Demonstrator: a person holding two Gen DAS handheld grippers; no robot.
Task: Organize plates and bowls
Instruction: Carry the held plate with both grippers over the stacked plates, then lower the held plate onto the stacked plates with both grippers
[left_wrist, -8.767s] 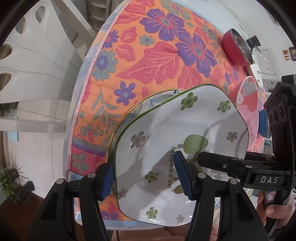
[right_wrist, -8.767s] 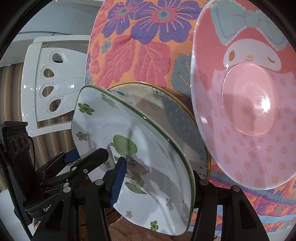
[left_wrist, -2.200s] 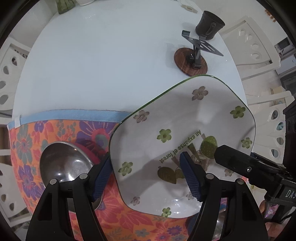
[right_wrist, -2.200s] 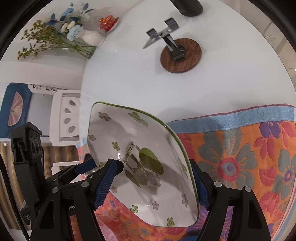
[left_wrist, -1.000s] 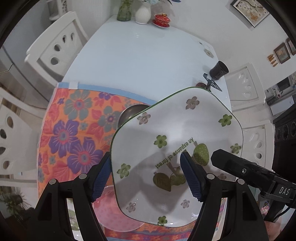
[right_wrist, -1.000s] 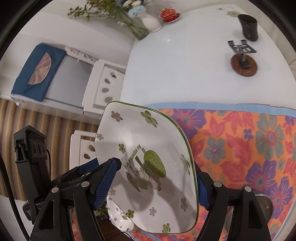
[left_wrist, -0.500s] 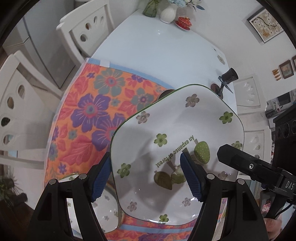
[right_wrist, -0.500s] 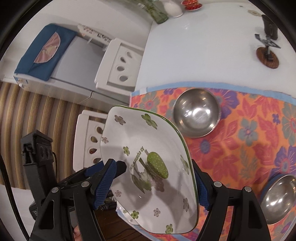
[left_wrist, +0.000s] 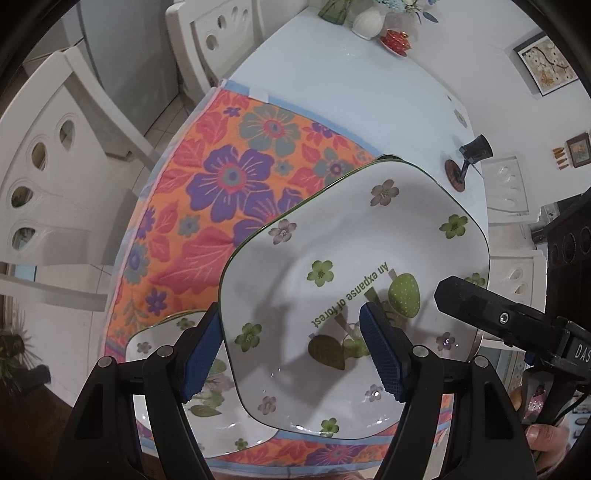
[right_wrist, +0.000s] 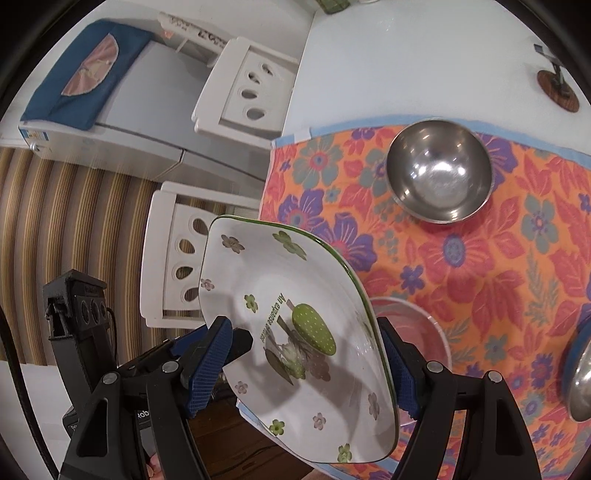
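Observation:
Both grippers hold one white square plate with green flowers and a green rim (left_wrist: 354, 280), lifted and tilted above the table. My left gripper (left_wrist: 291, 354) is shut on its near edge. My right gripper (right_wrist: 303, 365) is shut on the opposite edge of the plate, which shows in the right wrist view (right_wrist: 295, 321). A second flowered plate (left_wrist: 207, 402) lies on the floral cloth below, at the near edge. A steel bowl (right_wrist: 439, 170) sits further back on the cloth. A pink plate (right_wrist: 413, 332) lies under the held plate.
The floral cloth (left_wrist: 221, 177) covers the near half of the white table (left_wrist: 354, 74). A dark cup (left_wrist: 476, 147), a wooden coaster stand (left_wrist: 454, 173) and a vase (left_wrist: 365, 22) stand far back. White chairs (left_wrist: 44, 177) line the left side. Another steel bowl (right_wrist: 580, 384) is at right.
The held plate has been carried back over the cloth toward the near edge. The second flowered plate and the pink plate have come into view beneath it.

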